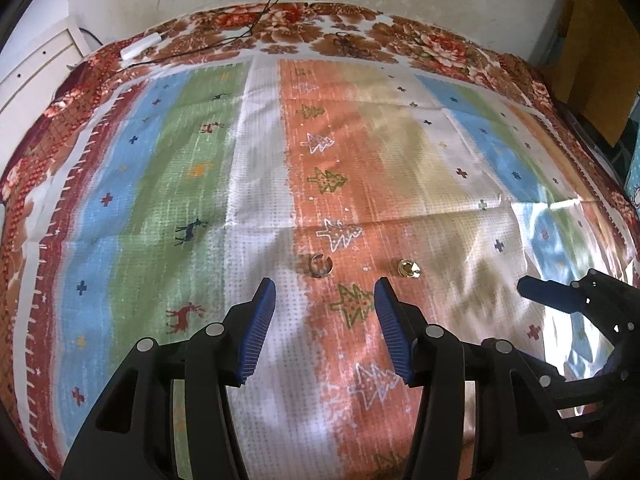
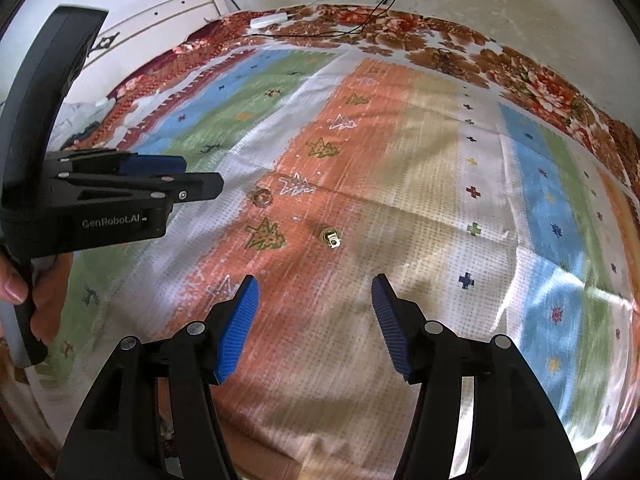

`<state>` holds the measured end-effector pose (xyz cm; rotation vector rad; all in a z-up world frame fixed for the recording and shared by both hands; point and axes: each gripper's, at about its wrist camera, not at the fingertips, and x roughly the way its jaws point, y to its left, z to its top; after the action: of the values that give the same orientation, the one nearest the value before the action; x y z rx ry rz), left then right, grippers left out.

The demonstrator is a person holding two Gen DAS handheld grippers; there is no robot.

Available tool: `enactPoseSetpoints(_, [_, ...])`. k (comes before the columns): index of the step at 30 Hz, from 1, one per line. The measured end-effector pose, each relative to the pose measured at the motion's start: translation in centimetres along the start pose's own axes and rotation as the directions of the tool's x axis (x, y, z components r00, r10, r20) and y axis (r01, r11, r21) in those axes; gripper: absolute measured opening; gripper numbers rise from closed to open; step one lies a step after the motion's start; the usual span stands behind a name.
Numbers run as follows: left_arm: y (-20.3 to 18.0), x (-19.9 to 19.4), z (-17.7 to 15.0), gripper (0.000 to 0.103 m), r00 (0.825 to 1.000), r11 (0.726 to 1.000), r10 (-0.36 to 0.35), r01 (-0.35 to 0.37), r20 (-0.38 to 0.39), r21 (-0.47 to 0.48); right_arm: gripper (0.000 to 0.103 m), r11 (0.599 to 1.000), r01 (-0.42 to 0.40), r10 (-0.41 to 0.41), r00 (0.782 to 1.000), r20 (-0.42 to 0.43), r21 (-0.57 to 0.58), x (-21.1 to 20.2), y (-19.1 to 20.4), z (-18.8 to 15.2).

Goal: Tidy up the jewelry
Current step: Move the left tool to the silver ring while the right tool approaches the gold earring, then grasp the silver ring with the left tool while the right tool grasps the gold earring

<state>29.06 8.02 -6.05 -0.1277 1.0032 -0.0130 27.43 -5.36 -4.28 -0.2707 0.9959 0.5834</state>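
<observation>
Two rings lie on the striped cloth [image 1: 256, 184]: a silver ring [image 1: 319, 265] just left of a gold ring [image 1: 408, 269]. The left gripper [image 1: 325, 292] and the right gripper [image 2: 314, 290] hover near them, jaws apart and empty. Only the right wrist view shows the person's hand [image 2: 28, 284] on the left tool's handle.

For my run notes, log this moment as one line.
left gripper: open, empty, above silver ring | right gripper: open, empty, above gold ring | both rings apart on patterned cloth
</observation>
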Motion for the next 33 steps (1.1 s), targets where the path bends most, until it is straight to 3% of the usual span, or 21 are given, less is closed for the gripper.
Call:
enactPoseSetpoints(15, [0.7, 3.7, 1.0, 0.053, 0.997, 0.999, -0.028, 0.026, -0.072, -0.034, 0.059, 0.998, -0.009, 0.007, 0.999, -0.038, -0.057, 3.9, 0.2, 1.4])
enactPoseSetpoints(33, [0.8, 7.7, 1.9, 0.053, 0.992, 1.0, 0.008, -0.01, -0.123, -0.011, 0.059, 0.992, -0.057, 0.05, 0.997, -0.058, -0.113, 7.5, -0.3, 2.0])
